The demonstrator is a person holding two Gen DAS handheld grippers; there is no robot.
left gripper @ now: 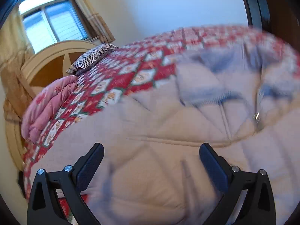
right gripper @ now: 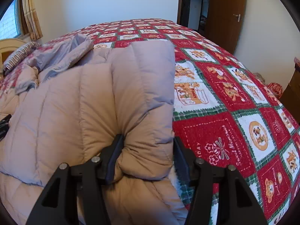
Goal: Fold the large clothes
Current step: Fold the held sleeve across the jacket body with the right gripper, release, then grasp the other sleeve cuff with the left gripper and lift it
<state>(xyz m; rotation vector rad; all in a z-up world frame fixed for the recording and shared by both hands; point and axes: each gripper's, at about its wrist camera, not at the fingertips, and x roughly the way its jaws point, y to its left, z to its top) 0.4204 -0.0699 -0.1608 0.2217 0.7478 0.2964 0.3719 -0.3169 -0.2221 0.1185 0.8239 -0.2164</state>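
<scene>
A large beige quilted down coat [right gripper: 78, 101] lies spread on a bed with a red patchwork cover [right gripper: 225, 97]. My right gripper [right gripper: 148, 142] is shut on a folded part of the coat, a sleeve [right gripper: 146, 86] laid over the body, with the padding bulging between the fingers. In the left wrist view the coat [left gripper: 168, 131] fills the lower frame, blurred, with its zipper and collar [left gripper: 256, 101] at right. My left gripper [left gripper: 151, 150] is open and empty just above the coat. The coat's lining [right gripper: 61, 54] shows at the far left.
A striped pillow [left gripper: 93, 56] and a folded pink quilt [left gripper: 50, 105] lie at the head of the bed by the wooden headboard [left gripper: 52, 60]. A window [left gripper: 50, 22] is behind. A brown door [right gripper: 225, 18] stands beyond the far side of the bed.
</scene>
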